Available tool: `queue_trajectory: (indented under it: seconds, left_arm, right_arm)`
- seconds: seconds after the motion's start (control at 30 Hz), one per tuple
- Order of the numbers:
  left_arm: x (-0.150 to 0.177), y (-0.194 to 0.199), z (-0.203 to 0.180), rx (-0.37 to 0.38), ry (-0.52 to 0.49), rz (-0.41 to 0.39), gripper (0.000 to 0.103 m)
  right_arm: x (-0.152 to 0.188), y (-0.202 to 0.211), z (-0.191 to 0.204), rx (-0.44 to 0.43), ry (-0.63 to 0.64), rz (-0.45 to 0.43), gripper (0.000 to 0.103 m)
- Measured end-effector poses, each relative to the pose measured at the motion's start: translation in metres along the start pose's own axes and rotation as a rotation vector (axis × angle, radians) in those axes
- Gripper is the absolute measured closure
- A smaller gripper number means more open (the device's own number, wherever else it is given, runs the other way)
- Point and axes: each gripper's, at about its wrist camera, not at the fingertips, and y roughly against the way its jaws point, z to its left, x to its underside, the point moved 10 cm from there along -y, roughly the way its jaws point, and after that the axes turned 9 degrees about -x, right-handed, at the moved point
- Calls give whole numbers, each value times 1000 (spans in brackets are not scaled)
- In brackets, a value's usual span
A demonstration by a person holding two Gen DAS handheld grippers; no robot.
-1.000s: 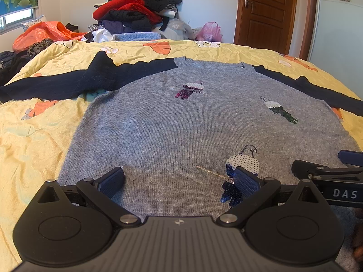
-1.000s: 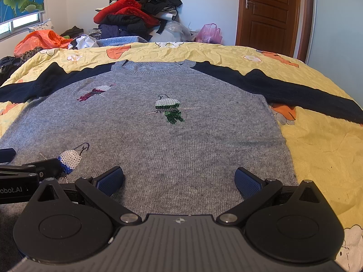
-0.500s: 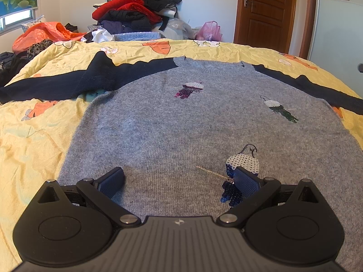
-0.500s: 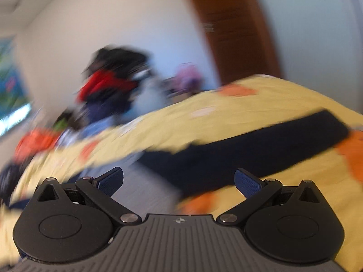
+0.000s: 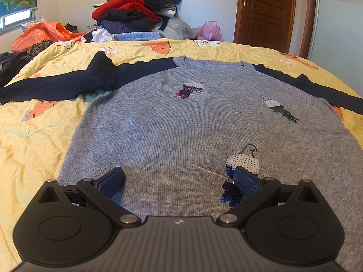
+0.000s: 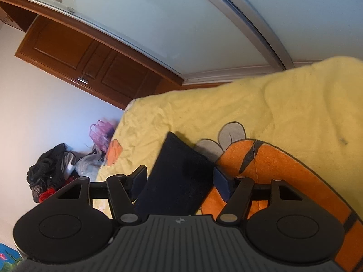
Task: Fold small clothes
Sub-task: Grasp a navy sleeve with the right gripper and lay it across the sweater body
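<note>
A grey sweater (image 5: 192, 122) with dark navy sleeves lies flat on the yellow bedspread (image 5: 29, 140); it carries sequin bird patches (image 5: 242, 165). My left gripper (image 5: 179, 179) hovers open over the sweater's near hem, with nothing held between its fingers. In the right wrist view, which is rolled sideways, the navy sleeve end (image 6: 179, 170) lies flat on the bedspread (image 6: 295, 104) between the fingers of my right gripper (image 6: 179, 179). Its jaws are closing around the cuff. The cloth looks unpinched.
A heap of clothes (image 5: 136, 11) and a pink plastic bag (image 5: 209, 30) sit beyond the bed's far edge. An orange bag (image 5: 43, 34) lies far left. A wooden door (image 5: 265, 11) stands at the back right. A sliding wardrobe panel (image 6: 181, 22) borders the bed's right side.
My right gripper swung away from the sweater's hem to the right sleeve end, rolled sideways, and narrowed its jaws around the cuff. It left the left wrist view. The left gripper stayed put.
</note>
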Motion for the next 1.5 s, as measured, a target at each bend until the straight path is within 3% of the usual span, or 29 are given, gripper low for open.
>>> queue_trajectory:
  seconds: [0.17,0.33,0.5,0.6,0.67,0.73,0.87,0.93,1.0,1.13,1.2,1.3,1.37,1.4,1.43,1.47,1.5]
  left_arm:
    - [0,0,0,0,0,0,0]
    - [0,0,0,0,1,0,0]
    - [0,0,0,-1,0,0,0]
    - [0,0,0,0,1,0,0]
    - [0,0,0,-1,1,0,0]
    - [0,0,0,0,1,0,0]
    - [0,0,0,0,1,0,0]
    - [0,0,-1,0,1,0,0]
    - [0,0,0,1,1,0,0]
    - [0,0,-1,2,2,0,0]
    - [0,0,-1,4,3,0,0]
    - [-1,-1,-1,4,3,0,0]
    - [-1,-1,-1,4,3,0,0]
    - [-1,-1,-1,4,4,0,0]
    - [-1,-1,-1,4,5,0,0]
    - [-1,-1,-2,5,5,0,0]
    - [-1,-1,-1,5,4,0,0]
  right_arm:
    - [-5,1,-4,11,-54,-38,53]
    - [-11,8,0,10,-142,-23,47]
    - [3,-2,14,13,-86,62,40]
    - [-4,-17,20,26,5,26,41]
    - [-12,-23,16,64,23,-26,55]
    - [-16,-28,11,101,28,-52,89]
    - [-7,-27,45,70,123,-85,90]
    - [17,-24,92,-8,252,-73,90]
    - [63,-25,144,-110,393,0,90]
    - [194,-38,216,-303,568,262,90]
    - [261,-47,227,-331,637,386,90]
    - [334,-62,221,-290,770,488,89]
    - [352,-63,215,-271,816,474,87]
    - [352,-54,216,-285,816,453,78]
    - [351,-47,219,-298,795,464,55]
    - [346,-37,220,-318,762,473,44]
    - [340,-26,221,-341,732,468,23]
